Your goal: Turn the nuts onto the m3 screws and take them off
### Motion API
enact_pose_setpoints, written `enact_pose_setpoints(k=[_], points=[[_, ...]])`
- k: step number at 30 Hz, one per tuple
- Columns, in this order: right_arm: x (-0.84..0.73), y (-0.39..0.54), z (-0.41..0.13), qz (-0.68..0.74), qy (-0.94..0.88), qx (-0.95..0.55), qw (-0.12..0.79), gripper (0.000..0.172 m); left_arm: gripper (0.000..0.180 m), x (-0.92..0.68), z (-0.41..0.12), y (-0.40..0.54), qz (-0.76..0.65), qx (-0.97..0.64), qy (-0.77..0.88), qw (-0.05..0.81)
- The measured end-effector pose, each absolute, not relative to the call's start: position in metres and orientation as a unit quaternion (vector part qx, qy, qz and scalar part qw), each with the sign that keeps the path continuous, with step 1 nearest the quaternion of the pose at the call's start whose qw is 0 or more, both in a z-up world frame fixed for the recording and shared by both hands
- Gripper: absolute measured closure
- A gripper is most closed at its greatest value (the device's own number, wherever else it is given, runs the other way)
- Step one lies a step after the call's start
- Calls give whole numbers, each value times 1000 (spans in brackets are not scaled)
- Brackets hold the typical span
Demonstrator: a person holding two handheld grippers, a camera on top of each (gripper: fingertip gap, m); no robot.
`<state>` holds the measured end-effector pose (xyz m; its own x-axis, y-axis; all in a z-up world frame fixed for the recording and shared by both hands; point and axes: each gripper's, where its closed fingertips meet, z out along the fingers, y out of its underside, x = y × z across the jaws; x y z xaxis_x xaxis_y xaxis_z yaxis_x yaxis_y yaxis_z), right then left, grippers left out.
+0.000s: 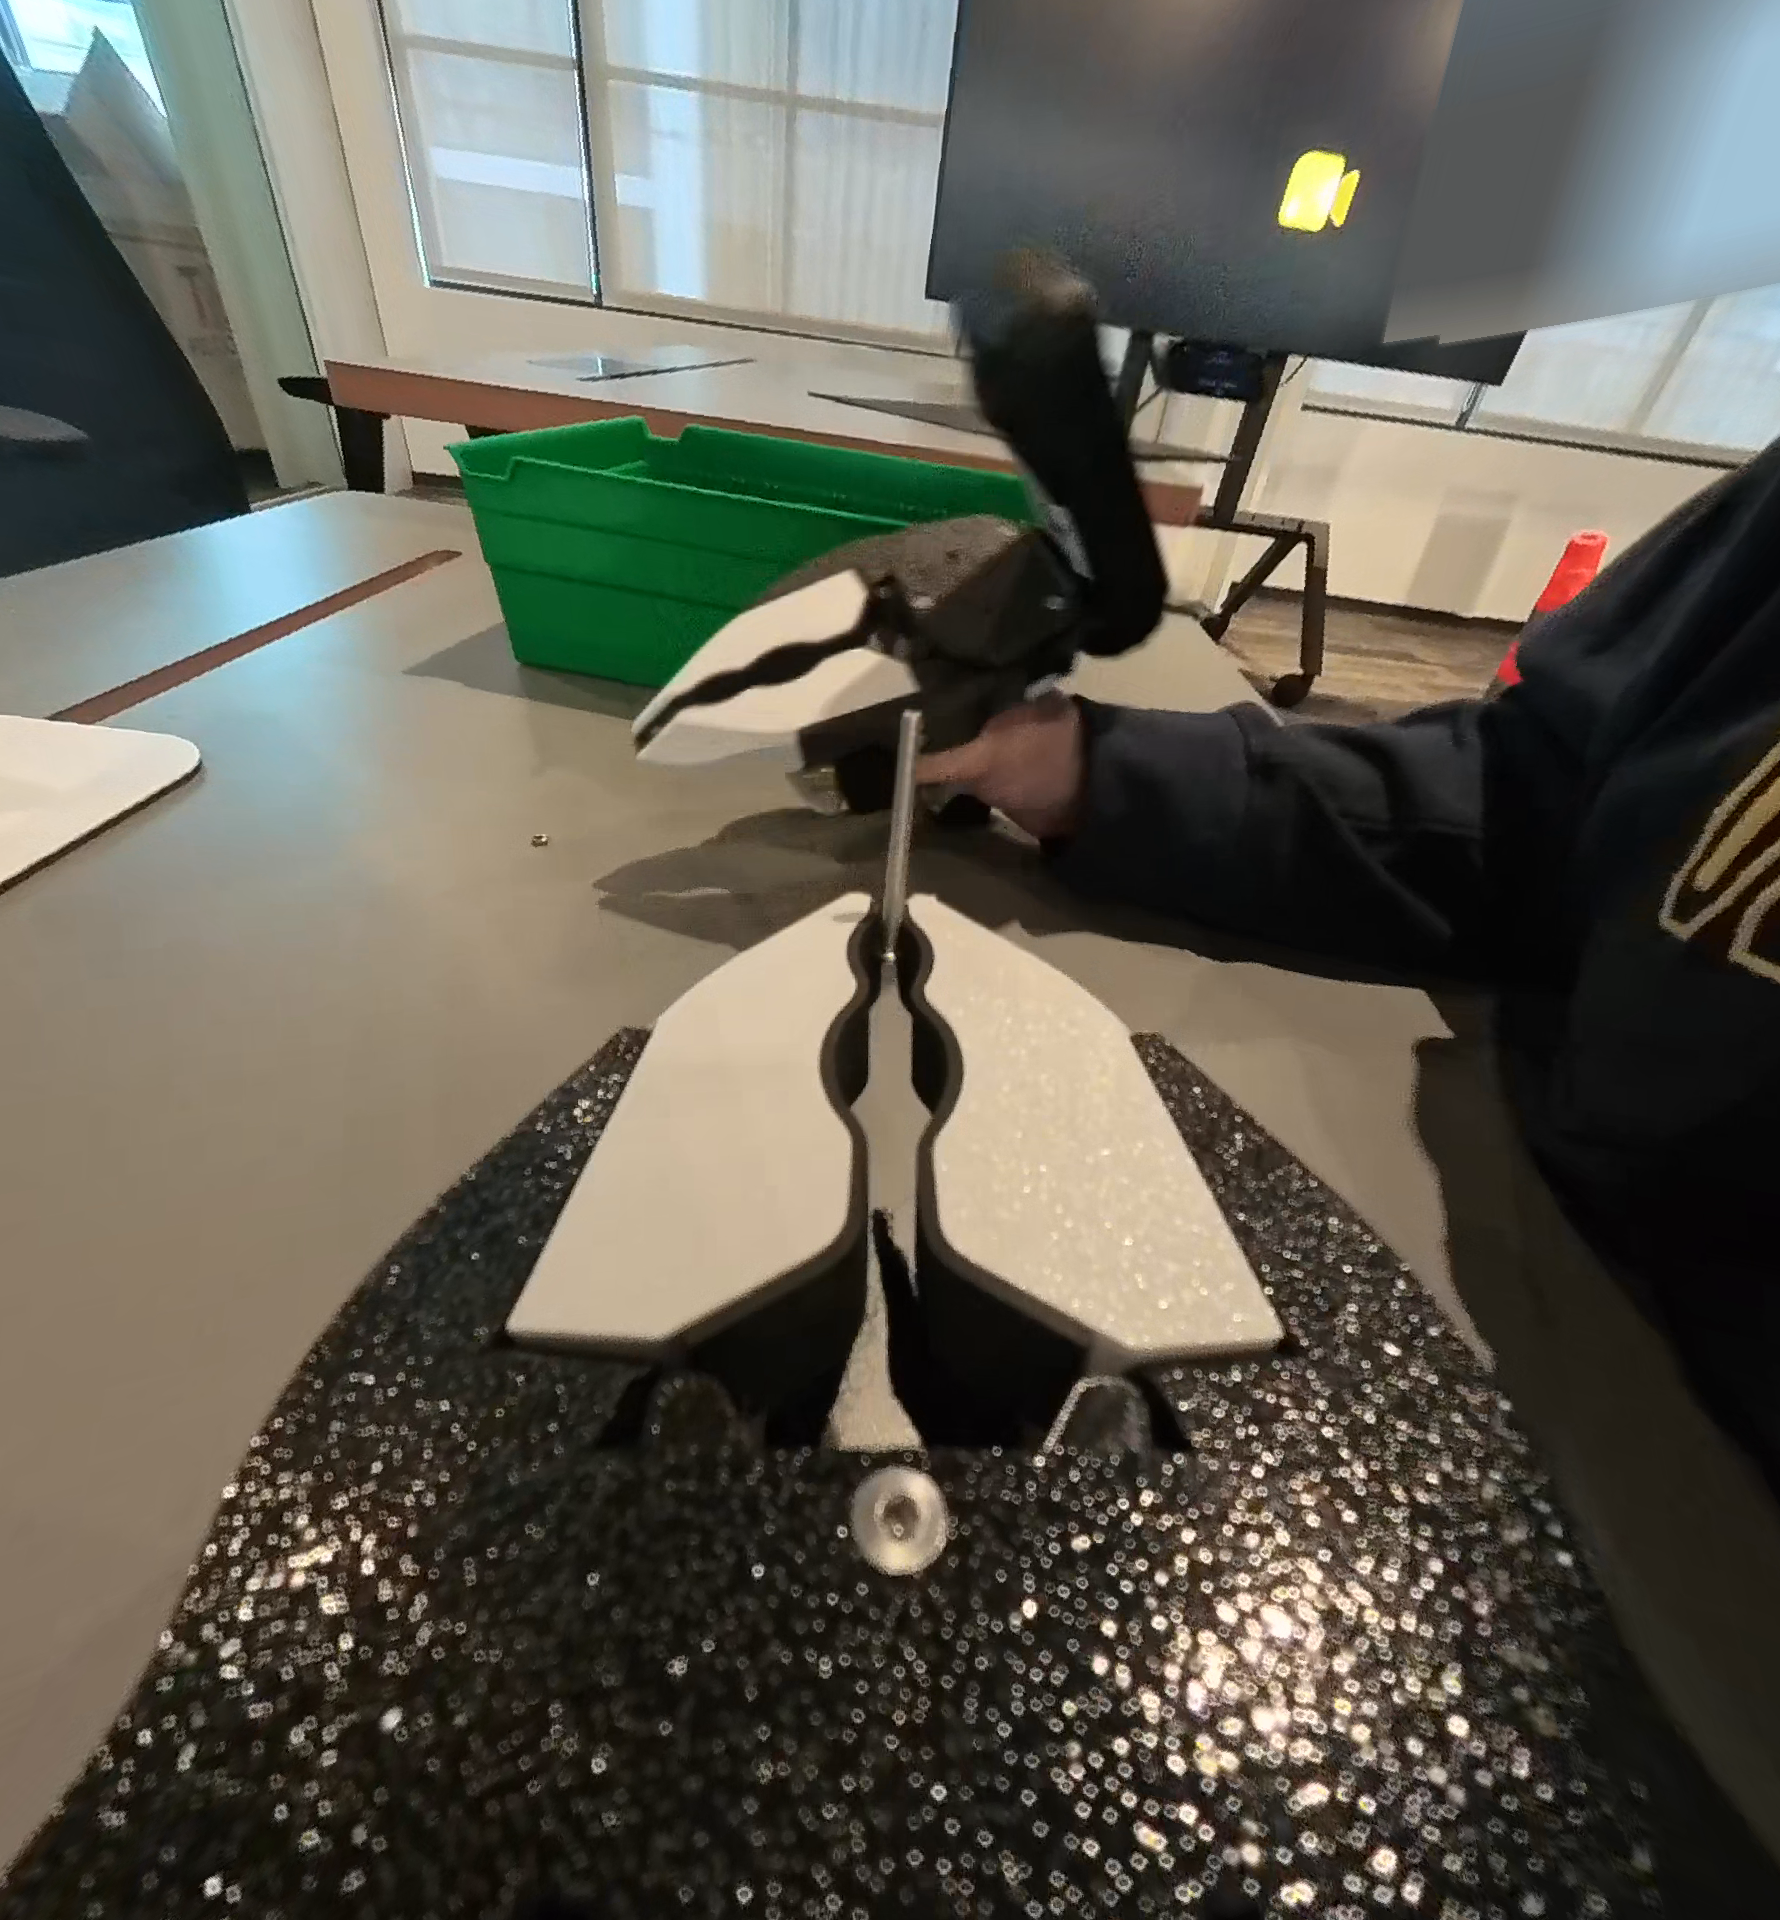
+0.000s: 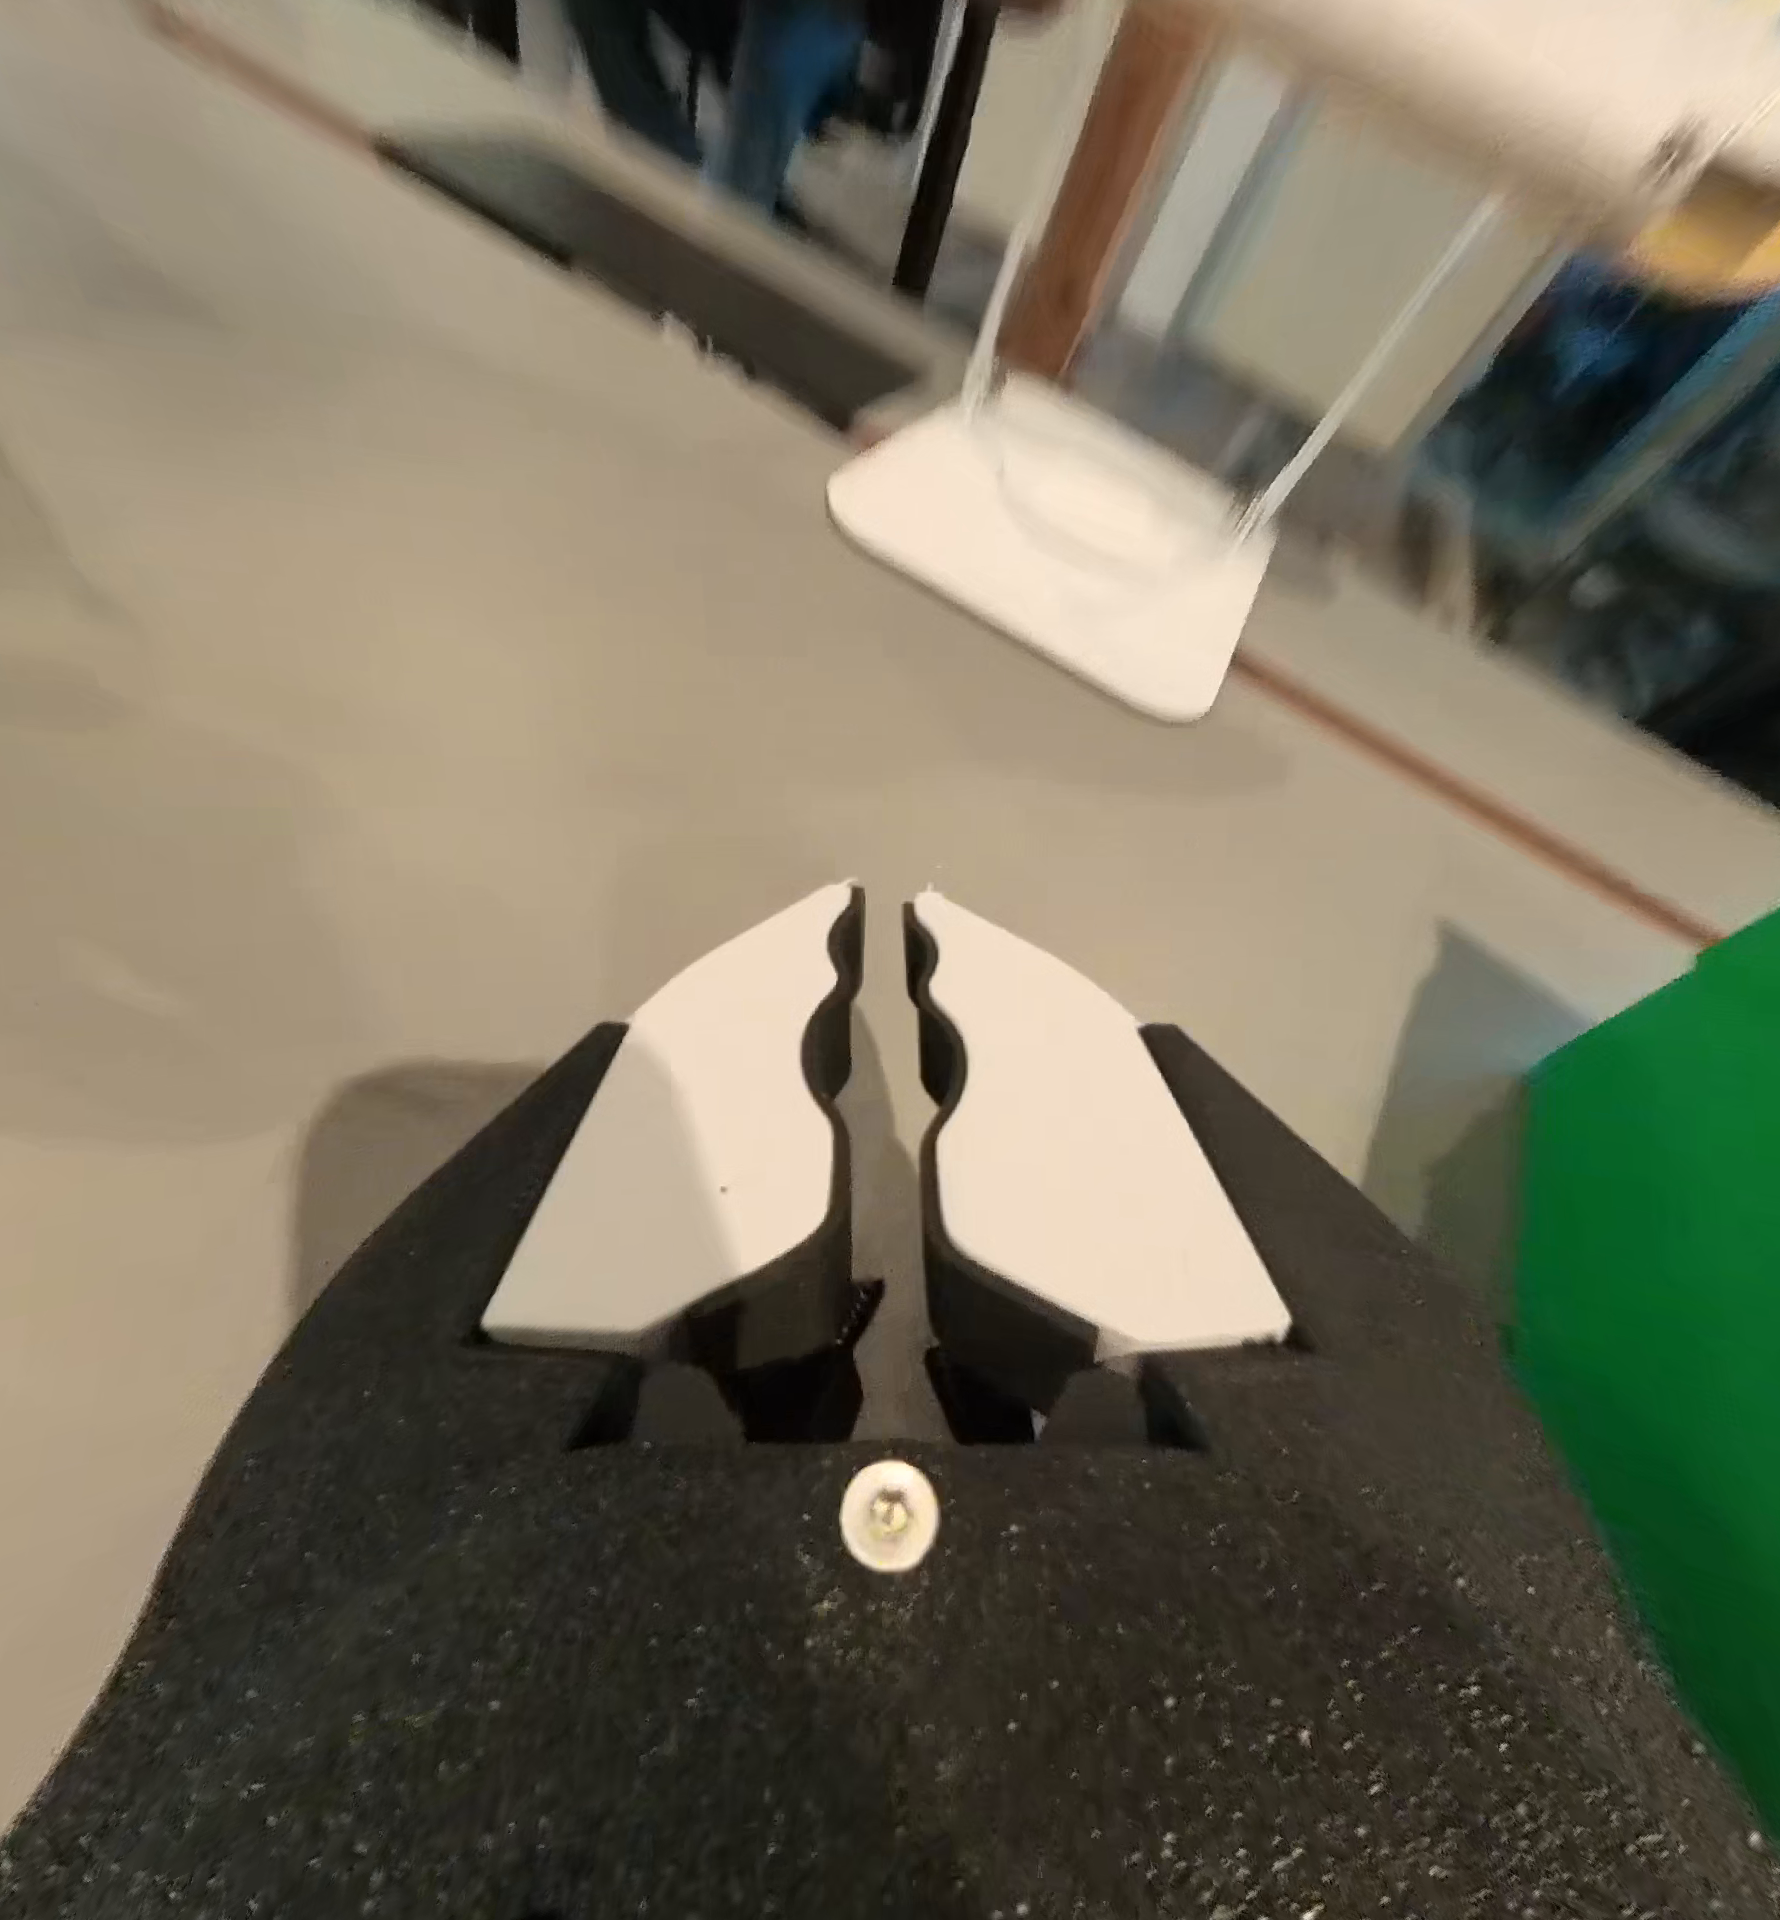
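Nut (image 1: 536,835) on table (image 1: 294,987), bin (image 1: 657,561) behind, mat (image 1: 24,790) left

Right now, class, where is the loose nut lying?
In the left wrist view the nut lies alone on the grey table, left of both tongs, between the white mat and the green bin.

The left wrist view looks forward along its own hand-held gripper (image 1: 888,935), low over the grey matte worktop (image 1: 294,935), and faces the windows and the other hand-held gripper (image 1: 657,727) near ahead. The right wrist view looks steeply down along its hand-held gripper (image 2: 884,894), close to the worktop. Both views share the worktop, the green plastic bin (image 1: 657,561) and the white flat rounded board (image 2: 1073,582).
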<state>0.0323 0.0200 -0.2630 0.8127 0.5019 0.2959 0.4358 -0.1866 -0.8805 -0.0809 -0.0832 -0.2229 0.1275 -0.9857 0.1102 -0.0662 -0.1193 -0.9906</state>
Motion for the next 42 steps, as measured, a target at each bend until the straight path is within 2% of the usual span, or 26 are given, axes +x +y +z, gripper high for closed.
enact_pose_setpoints(k=[11,17,25,30,35,42], points=[[48,57,-294,85,-297,-837,451,162,179,-81,-223,-83,-485,-577,455,474],[47,62,-303,97,-303,-850,421,149,179,-80,-224,-84,-485,-577,457,471],[49,65,-307,45,-319,-847,422,149,179,-80,-223,-84,-488,-577,456,470],[44,62,-307,28,-344,-836,427,158,179,-80,-224,-84,-487,-578,457,469],[44,62,-308,46,-334,-843,420,158,178,-79,-224,-84,-487,-578,458,468],[41,60,-310,80,-335,-847,405,168,178,-79,-224,-84,-487,-578,459,466]])
